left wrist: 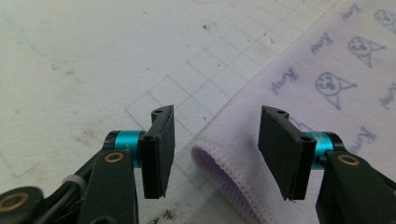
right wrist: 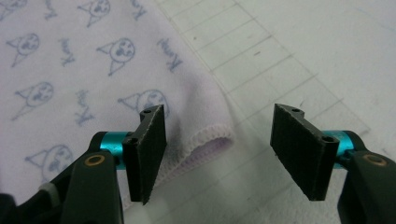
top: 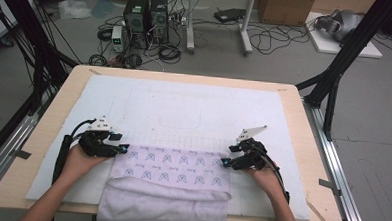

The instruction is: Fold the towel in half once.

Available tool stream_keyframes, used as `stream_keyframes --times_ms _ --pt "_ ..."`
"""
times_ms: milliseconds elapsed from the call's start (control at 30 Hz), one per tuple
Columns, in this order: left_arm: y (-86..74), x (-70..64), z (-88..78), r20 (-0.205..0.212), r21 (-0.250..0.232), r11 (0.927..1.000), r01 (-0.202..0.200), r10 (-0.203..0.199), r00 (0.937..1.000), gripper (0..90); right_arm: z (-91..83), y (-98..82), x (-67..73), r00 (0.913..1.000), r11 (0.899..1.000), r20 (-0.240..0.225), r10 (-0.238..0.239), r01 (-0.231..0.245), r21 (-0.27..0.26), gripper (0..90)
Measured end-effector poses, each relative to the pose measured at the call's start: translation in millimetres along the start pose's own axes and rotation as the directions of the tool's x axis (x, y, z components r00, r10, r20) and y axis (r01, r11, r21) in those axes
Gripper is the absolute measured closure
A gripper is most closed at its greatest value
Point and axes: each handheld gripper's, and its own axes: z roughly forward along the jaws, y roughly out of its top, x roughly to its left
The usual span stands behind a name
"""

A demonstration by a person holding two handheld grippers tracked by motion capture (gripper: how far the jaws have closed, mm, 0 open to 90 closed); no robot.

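Note:
A pale lilac towel (top: pixel 174 172) printed with small cartoon faces lies folded on the white mat (top: pixel 184 110), its near part hanging over the table's front edge. My left gripper (top: pixel 120 148) sits at the towel's far left corner (left wrist: pixel 210 156), jaws open, with the stitched corner lying between them and neither pad touching it. At the far right corner (right wrist: pixel 210 140) my right gripper (top: pixel 226 162) also stands open, the corner hem between its pads and free of both.
The white mat covers a wooden table (top: pixel 303 140) and carries a faint drawn grid (left wrist: pixel 196 84) beside the towel. Black frame legs (top: pixel 336 71), computer towers (top: pixel 145 18) and cables stand on the floor beyond the table.

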Motion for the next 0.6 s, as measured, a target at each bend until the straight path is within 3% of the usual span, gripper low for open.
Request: stream_keyframes --times_ms 133,200,233,300,367,467,567,600 --pt "-4.4 1.1 6.1 0.012 0.033 0.9993 0.018 -0.018 0.9998 45.7 0.1 0.3 2.8 0.9999 1.0 0.014 -0.008 0.008 0.009 33.1" --pt "-7.2 0.3 5.6 0.007 0.016 0.9997 0.02 -0.021 0.9998 46.1 1.1 1.3 5.9 0.9992 1.0 0.031 -0.023 0.023 0.018 34.4" --pt "-7.9 -0.3 4.6 0.008 0.014 0.9998 0.013 -0.013 0.9999 47.8 1.2 1.8 7.7 0.9986 0.999 0.039 -0.035 0.034 0.025 37.5" --pt "-9.1 -2.6 3.4 0.032 0.004 1.0 0.005 -0.005 0.9995 60.6 1.5 2.8 10.8 0.9981 0.998 0.032 -0.053 0.052 0.028 48.8" --pt "-9.0 -4.8 2.9 0.057 0.005 0.9999 -0.011 0.011 0.9983 70.9 2.1 4.1 13.8 0.9971 0.997 -0.001 -0.076 0.076 0.029 63.0" --pt "-7.1 -8.9 3.2 0.051 0.01 0.9993 -0.035 0.034 0.9981 81.8 2.2 6.5 16.4 0.9937 0.993 -0.025 -0.11 0.11 0.028 83.2" --pt "-3.5 -7.9 4.4 0.023 0.004 0.9991 -0.041 0.041 0.9989 84.1 2.7 9.9 11.1 0.9948 0.995 -0.027 -0.098 0.099 0.03 85.4" --pt "-0.6 -5.0 6.0 0.005 -0.008 0.9997 -0.025 0.025 0.9997 84.2 2.6 10.8 9.0 0.9957 0.995 -0.021 -0.09 0.09 0.029 85.6"
